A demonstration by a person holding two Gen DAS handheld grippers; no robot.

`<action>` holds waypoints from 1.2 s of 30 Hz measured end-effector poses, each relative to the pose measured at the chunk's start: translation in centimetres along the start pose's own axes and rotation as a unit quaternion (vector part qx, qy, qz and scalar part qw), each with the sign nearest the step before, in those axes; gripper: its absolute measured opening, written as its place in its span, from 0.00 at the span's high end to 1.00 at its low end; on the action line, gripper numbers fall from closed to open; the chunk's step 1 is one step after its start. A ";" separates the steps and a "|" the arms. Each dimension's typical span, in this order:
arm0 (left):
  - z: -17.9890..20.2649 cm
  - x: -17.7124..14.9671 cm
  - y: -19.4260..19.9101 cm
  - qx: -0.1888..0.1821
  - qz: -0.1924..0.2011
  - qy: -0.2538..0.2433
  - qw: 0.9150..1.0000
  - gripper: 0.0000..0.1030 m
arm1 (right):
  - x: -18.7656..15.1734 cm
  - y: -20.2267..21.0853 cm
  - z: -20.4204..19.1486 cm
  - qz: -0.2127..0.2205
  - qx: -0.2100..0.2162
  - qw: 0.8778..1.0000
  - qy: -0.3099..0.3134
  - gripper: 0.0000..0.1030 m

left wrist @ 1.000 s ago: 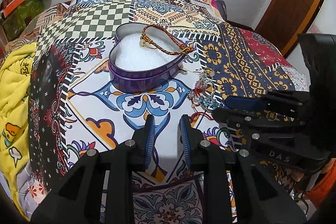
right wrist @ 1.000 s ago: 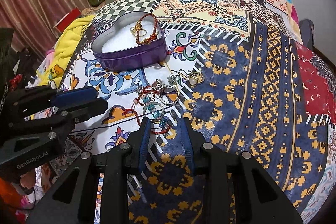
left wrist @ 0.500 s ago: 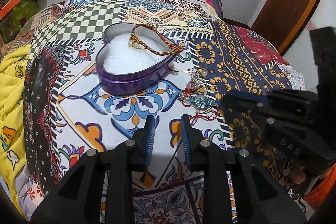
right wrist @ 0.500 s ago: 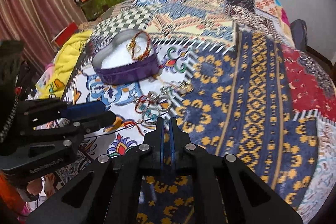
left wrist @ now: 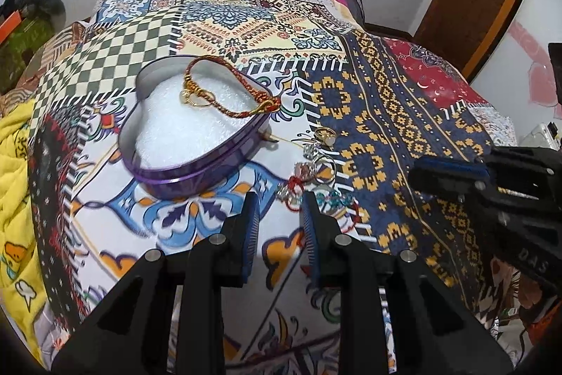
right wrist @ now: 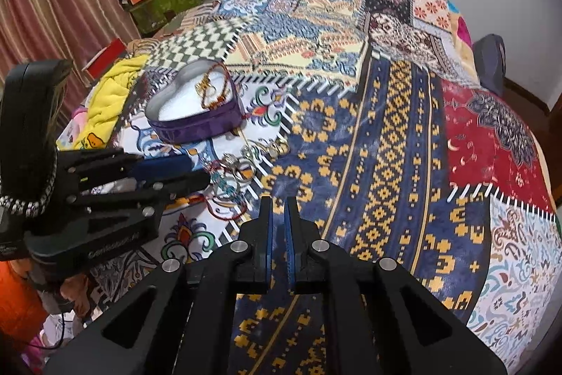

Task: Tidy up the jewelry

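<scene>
Jewelry sits in two places on the patchwork bedspread (right wrist: 386, 136): a red-and-gold braided bracelet (left wrist: 224, 94) and a gold ring (left wrist: 191, 97) lie in the purple heart-shaped tin (left wrist: 196, 164) on its white padding, the bracelet's far end draped over the rim, while a loose tangle of rings, beads and red cord (left wrist: 316, 178) lies on the cloth just beside the tin, toward the right. The left gripper (left wrist: 279, 209) hovers low over the bedspread with its fingers apart and nothing between them, aimed at the near edge of that tangle. The right gripper (right wrist: 277, 213) hangs above the blue-and-yellow band of the cloth, to the right of the pile, its fingers drawn almost together with only a thin slit between the blue pads and nothing held (so it carries no piece at present). Judging by this, sorting is partway along: some pieces are boxed, most are not, and the step in hand looks like reaching for another item from the pile. The next move calls for singling out one piece, since the rings and cord seem interlaced and a careless pinch could drag several along; the fingers must straddle a single ring or strand, close on it, and carry it over the tin's rim.
</scene>
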State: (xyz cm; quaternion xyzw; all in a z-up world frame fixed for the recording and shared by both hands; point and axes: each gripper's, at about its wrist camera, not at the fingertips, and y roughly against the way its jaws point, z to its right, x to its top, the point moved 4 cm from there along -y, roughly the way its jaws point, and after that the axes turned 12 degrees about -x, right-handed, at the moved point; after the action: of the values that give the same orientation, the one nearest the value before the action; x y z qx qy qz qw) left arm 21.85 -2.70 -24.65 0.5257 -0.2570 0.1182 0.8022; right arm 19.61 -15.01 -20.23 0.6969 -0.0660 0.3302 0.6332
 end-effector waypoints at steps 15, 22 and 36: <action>-0.8 0.5 -0.2 0.000 0.018 0.005 1.000 0.95 | 0.2 -0.3 0.3 -0.007 0.010 1.000 -0.009 0.77; -1.3 0.2 2.6 0.008 0.046 0.009 0.999 1.00 | 2.0 -1.0 -1.5 0.004 0.024 1.000 -0.005 0.55; -3.3 -1.6 3.2 0.022 0.030 0.008 0.999 0.96 | 2.9 -4.7 -3.4 -0.028 0.030 0.999 -0.018 0.68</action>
State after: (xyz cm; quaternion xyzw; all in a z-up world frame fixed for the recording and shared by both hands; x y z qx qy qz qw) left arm 19.93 1.76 -24.02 0.5347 -0.2638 0.1517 0.7883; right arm 22.97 -9.99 -22.64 0.7229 -0.0480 0.3013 0.6200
